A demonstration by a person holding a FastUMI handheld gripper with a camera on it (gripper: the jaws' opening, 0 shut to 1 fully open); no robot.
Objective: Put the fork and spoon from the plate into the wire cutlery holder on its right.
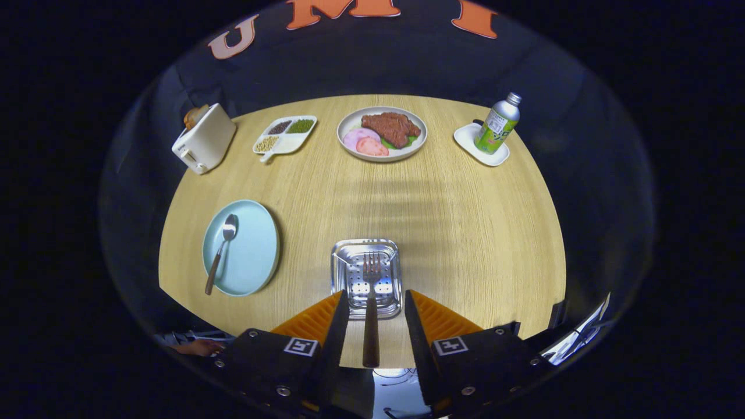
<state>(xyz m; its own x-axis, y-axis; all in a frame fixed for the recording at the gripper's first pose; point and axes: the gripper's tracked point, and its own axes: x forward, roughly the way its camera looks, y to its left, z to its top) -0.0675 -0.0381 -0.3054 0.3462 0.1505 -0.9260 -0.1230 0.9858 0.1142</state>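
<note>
- The fork (371, 308) lies between the fingers of the gripper (376, 317), its long axis running straight ahead along them, tines far and dark handle near.
- The fingers stand parted, with a gap on each side of the handle; neither visibly presses on it, so I cannot tell whether the fork is gripped lower down or already let go.
- The fork's tines are over the cutlery holder (366, 277), a shiny perforated metal basket just ahead of the fingertips; its mouth faces the camera, so the gripper seems to look steeply down into it.
- Judgement: the coming move turns on this line-up. Fork and holder share one axis, so a straight drop or release would seat it.
- The spoon (221, 251) is on the pale blue plate (256, 262), left of the holder, bowl far and handle near, leaning slightly leftward over the plate's near rim.
- Reaching the spoon would call for a swing left across the desk (465, 233).
</note>
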